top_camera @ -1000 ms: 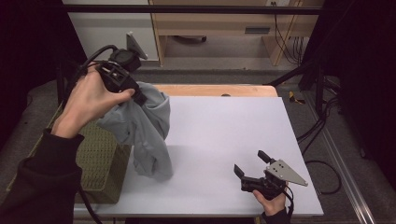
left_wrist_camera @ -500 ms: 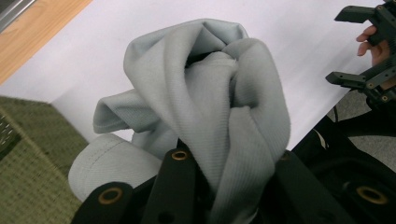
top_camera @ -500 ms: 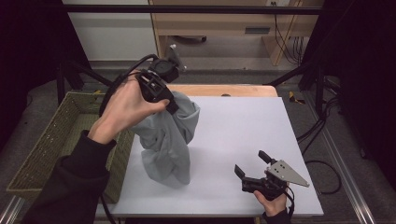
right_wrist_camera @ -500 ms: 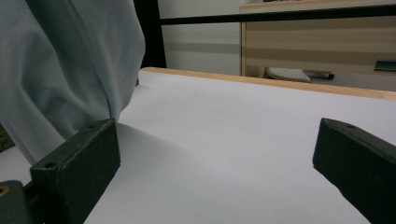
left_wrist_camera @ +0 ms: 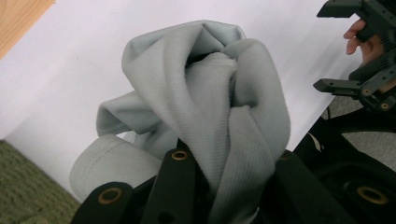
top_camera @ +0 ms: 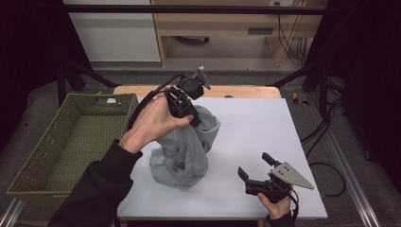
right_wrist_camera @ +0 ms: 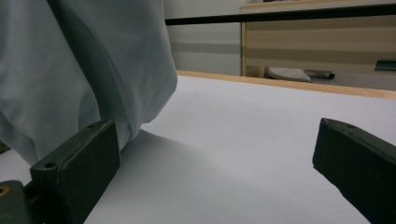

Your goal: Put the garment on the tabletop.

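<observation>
A crumpled grey garment hangs from my left gripper, which is shut on its top folds; its lower end rests bunched on the white table. In the left gripper view the cloth bulges out between the two black jaws of the left gripper. My right gripper lies low at the table's near right, open and holding nothing. Its view looks between the jaws of the right gripper, which stand wide apart, with the garment just beyond the left jaw. The left gripper view also catches the right gripper.
A green woven basket stands beside the table's left edge. A wooden strip runs along the table's far edge. Cables trail on the floor at the right, and a wooden desk stands farther back.
My left hand carried the garment rightward from over the basket to the table's middle and lowered it, so its bottom now bunches on the surface. The right gripper kept still.
</observation>
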### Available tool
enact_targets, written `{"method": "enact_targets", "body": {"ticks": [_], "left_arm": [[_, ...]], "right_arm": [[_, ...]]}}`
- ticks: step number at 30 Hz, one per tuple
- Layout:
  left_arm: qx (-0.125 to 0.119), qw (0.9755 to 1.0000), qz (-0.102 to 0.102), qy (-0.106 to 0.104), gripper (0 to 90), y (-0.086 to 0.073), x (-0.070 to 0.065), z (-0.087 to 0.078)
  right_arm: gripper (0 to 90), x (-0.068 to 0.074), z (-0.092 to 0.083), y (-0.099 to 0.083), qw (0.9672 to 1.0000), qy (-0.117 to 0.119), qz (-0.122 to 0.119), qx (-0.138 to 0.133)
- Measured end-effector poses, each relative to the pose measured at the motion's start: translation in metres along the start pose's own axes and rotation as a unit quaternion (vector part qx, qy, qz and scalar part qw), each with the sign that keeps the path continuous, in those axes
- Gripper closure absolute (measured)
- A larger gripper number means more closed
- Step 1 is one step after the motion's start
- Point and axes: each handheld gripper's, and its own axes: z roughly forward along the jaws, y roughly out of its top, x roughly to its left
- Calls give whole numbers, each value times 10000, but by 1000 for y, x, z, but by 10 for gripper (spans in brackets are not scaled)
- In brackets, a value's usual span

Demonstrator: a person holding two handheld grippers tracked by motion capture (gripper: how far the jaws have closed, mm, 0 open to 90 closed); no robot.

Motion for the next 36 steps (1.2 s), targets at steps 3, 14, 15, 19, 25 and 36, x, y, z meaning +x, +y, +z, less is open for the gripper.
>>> {"method": "enact_targets", "body": {"ticks": [3, 14, 15, 19, 25, 36], "left_arm": [[50, 9999, 86, -79, 793, -2, 1, 13], [82, 9991, 57, -406, 792, -15, 12, 71], [90, 9988, -5, -478, 792, -16, 12, 76], [68, 9982, 20, -591, 788, -20, 13, 94], [77, 9970, 96, -764, 783, -25, 8, 114], [217, 9969, 232, -713, 681, -28, 2, 136]], "right_arm": [[12, 0, 1, -1, 10000, 1, 23, -14], [12, -1, 2, -1, 10000, 19, 71, -7], [13, -2, 2, -2, 10000, -1, 2, 19], [13, -2, 2, -2, 10000, -17, 63, 66], [13, -1, 2, -2, 9999, 15, 93, 48], [13, -1, 2, -2, 9999, -15, 77, 78]]}}
